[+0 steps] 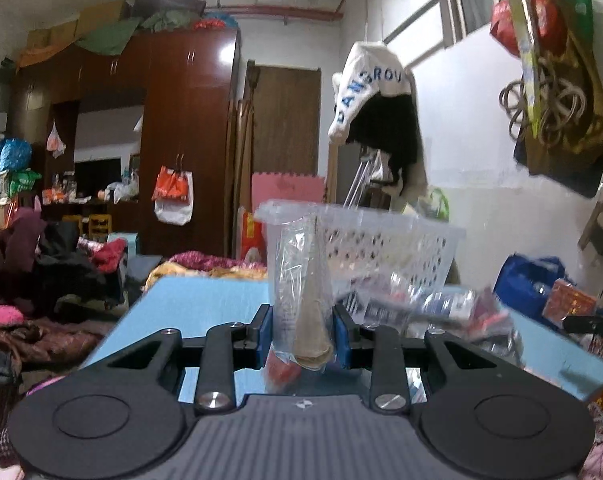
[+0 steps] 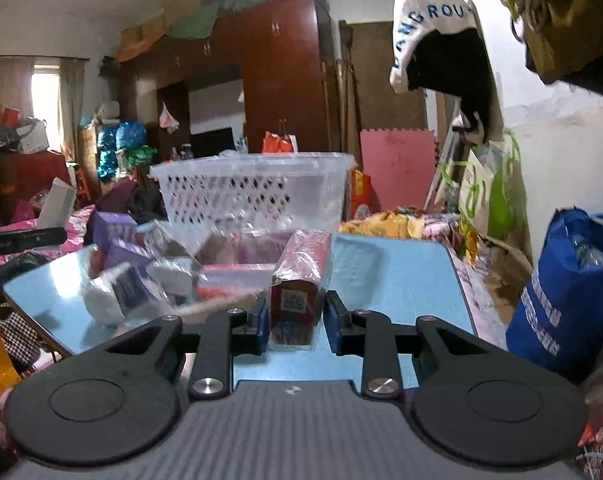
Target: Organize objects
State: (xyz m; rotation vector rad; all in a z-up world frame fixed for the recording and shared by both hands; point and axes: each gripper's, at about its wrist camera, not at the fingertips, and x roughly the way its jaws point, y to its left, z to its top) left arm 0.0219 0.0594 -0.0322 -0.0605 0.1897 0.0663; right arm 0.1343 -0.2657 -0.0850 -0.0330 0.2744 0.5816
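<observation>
Left claw (image 1: 301, 334) is gripping a clear bag (image 1: 301, 280) holding a tan cone, possibly wafer, above the blue bench (image 1: 205, 300). Right claw (image 2: 297, 322) is gripping a red wrapped box (image 2: 301, 276), white basket (image 2: 253, 192) standing behind.

Both wrist cameras look nearly level across the table (image 1: 189, 300) toward the basket (image 1: 381, 240), left camera from its left, right camera from its right.
</observation>
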